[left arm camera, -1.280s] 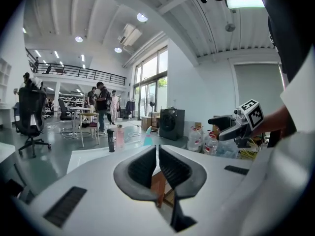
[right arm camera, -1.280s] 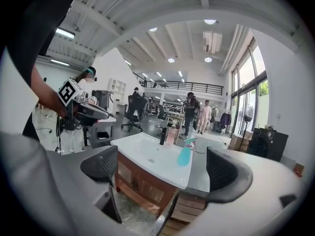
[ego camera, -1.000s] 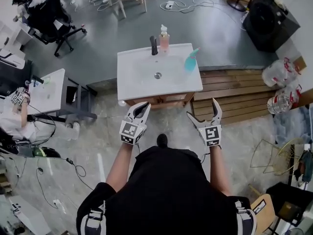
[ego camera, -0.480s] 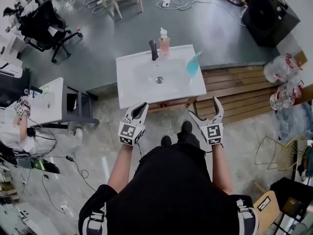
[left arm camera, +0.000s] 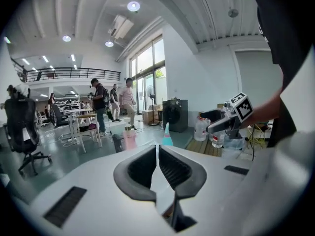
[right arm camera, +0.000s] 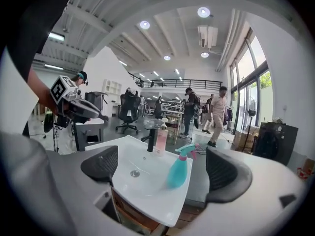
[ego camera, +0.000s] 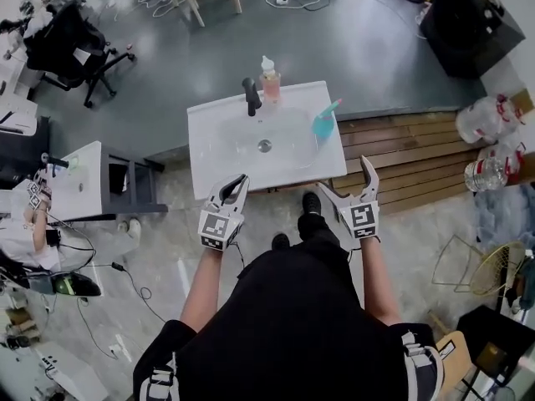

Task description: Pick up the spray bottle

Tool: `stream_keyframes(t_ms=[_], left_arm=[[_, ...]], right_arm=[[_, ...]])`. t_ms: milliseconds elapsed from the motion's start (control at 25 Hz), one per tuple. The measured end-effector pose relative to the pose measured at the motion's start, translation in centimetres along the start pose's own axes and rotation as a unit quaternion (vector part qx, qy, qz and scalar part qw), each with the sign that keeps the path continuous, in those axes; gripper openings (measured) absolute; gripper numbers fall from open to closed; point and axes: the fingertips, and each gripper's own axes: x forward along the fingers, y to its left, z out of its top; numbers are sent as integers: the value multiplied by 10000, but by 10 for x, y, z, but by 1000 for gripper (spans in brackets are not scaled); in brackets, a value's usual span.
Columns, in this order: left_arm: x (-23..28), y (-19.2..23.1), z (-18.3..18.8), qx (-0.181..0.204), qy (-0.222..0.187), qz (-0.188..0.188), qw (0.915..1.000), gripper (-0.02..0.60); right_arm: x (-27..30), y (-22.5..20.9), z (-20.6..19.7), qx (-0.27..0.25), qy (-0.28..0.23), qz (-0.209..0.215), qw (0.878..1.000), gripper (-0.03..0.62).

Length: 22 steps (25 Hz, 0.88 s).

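The teal spray bottle [ego camera: 324, 122] stands upright on the right rim of the white sink [ego camera: 209, 170], and it also shows in the right gripper view [right arm camera: 178, 170] and in the left gripper view [left arm camera: 167, 137]. My right gripper [ego camera: 344, 178] is open at the sink's front right corner, short of the bottle, with nothing between its jaws [right arm camera: 165, 168]. My left gripper [ego camera: 235, 188] hangs over the sink's front edge with its jaws shut on nothing [left arm camera: 157, 154].
A black faucet [ego camera: 250, 96] and a pink soap bottle [ego camera: 268, 78] stand at the sink's back. A wooden platform [ego camera: 410, 161] lies to the right, with water jugs [ego camera: 489, 124] beyond it. A small white table [ego camera: 79, 182] and an office chair [ego camera: 67, 36] are to the left. People stand far off.
The person has stepped closer to the sink. Both grippers have moved forward to its front edge. The right stays open, the left shut.
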Motion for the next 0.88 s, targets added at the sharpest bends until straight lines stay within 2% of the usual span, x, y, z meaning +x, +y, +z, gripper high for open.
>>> stream_keyframes(t_ms=[120, 400, 880], left_arm=[[42, -9, 16, 107, 46, -142, 9998, 34], [118, -6, 30, -119, 117, -202, 9997, 34], [156, 47, 29, -430, 360, 645, 9963, 34]], right_arm=[[21, -34, -9, -55, 58, 62, 9999, 558], [70, -84, -33, -106, 209, 261, 9994, 558], [151, -127, -54, -56, 336, 824, 9960, 558]])
